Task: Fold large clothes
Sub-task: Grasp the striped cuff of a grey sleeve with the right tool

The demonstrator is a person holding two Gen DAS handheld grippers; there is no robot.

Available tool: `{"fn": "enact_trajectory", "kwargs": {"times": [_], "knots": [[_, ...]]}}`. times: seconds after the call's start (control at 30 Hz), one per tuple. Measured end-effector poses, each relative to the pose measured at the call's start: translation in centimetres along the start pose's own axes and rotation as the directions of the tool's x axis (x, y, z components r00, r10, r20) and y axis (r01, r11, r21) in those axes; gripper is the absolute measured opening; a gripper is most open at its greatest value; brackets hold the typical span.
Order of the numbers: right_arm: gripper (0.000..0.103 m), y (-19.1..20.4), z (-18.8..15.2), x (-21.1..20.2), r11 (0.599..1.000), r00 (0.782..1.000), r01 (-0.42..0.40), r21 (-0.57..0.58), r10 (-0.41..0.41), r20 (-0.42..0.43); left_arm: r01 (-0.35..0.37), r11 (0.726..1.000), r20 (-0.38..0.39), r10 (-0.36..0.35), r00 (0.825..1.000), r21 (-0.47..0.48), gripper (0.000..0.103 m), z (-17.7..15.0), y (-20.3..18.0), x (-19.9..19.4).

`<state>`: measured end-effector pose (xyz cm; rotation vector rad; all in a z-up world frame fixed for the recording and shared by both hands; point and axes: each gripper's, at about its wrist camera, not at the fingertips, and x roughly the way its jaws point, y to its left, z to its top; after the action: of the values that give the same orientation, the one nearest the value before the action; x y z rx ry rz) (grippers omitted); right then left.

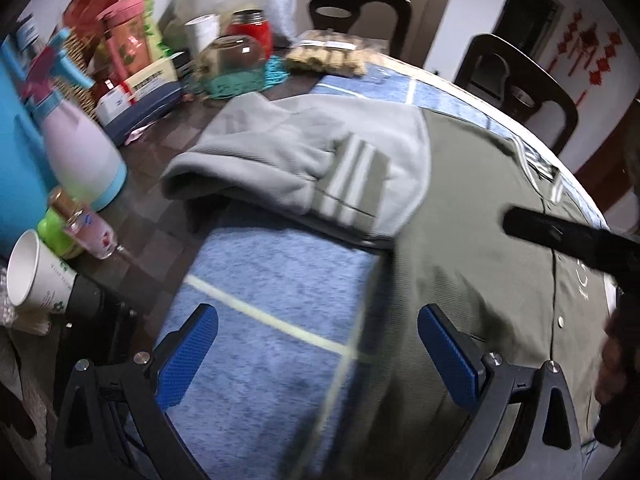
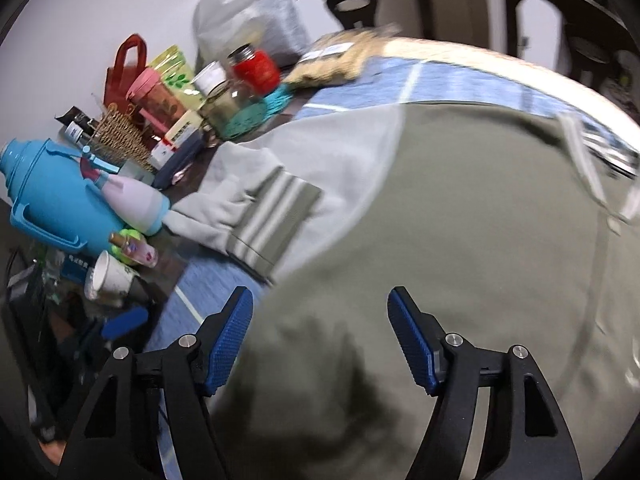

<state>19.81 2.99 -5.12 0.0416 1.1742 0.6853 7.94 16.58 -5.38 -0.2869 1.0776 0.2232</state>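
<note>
An olive-green jacket [image 1: 480,264] with light grey sleeves lies flat on a blue mat [image 1: 272,320]. Its left grey sleeve [image 1: 304,160], with a striped olive patch, lies folded across toward the clutter. My left gripper [image 1: 320,320] is open and empty, hovering over the mat at the jacket's left edge. My right gripper [image 2: 320,312] is open and empty just above the jacket body [image 2: 460,240]. The sleeve also shows in the right wrist view [image 2: 256,200]. A black finger of the right gripper [image 1: 560,236] reaches in from the right in the left wrist view.
Clutter crowds the table's left: a blue jug [image 2: 52,196], a spray bottle [image 1: 76,148], a paper cup [image 1: 36,280], a glass jar [image 1: 236,56], a red jar [image 2: 258,66], boxes [image 1: 140,92]. A snack bag [image 1: 328,56] lies at the far edge. Two dark chairs [image 1: 516,84] stand behind.
</note>
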Motion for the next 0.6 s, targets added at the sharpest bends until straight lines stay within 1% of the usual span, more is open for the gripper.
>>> {"fn": "enact_trajectory", "kwargs": {"times": [0.1, 0.27, 0.4, 0.47, 0.5, 0.53, 0.57, 0.6], "knots": [[0.07, 1.6, 2.3, 3.3, 0.999, 0.998, -0.046, -0.003, 0.045, -0.034, -0.016, 1.0, 0.006, 0.016, 1.0, -0.026, 0.101, 0.1, 1.2, 0.0], [0.067, 3.2, 4.9, 7.7, 0.996, 0.992, -0.089, 0.0, 0.088, -0.088, -0.034, 0.997, 0.007, 0.035, 0.999, -0.069, 0.101, 0.2, 3.0, 0.2], [0.06, 3.4, 5.6, 10.6, 0.997, 0.987, -0.074, 0.016, 0.075, -0.145, -0.044, 0.994, -0.009, 0.043, 0.999, -0.1, 0.101, -0.1, 3.9, 0.7], [0.054, 3.4, 5.6, 11.3, 0.998, 0.987, -0.055, 0.026, 0.058, -0.148, -0.048, 0.993, -0.019, 0.046, 0.999, -0.11, 0.101, -0.3, 4.2, 0.9], [0.045, 3.5, 5.7, 11.3, 0.999, 0.989, -0.041, 0.022, 0.043, -0.143, -0.051, 0.992, -0.023, 0.048, 0.999, -0.114, 0.101, -0.4, 4.2, 1.0], [0.029, 3.5, 5.8, 11.3, 0.999, 0.988, -0.026, 0.021, 0.029, -0.149, -0.052, 0.992, -0.026, 0.049, 0.998, -0.119, 0.101, -0.4, 4.3, 1.1], [0.02, 3.2, 5.9, 11.3, 0.999, 0.988, -0.015, 0.029, 0.019, -0.156, -0.055, 0.991, -0.027, 0.052, 0.998, -0.123, 0.101, -0.4, 4.4, 1.1], [0.007, 2.7, 6.0, 11.0, 0.998, 0.986, -0.03, 0.062, 0.039, -0.16, -0.058, 0.99, -0.026, 0.055, 0.998, -0.127, 0.101, -0.4, 4.5, 1.0]]}}
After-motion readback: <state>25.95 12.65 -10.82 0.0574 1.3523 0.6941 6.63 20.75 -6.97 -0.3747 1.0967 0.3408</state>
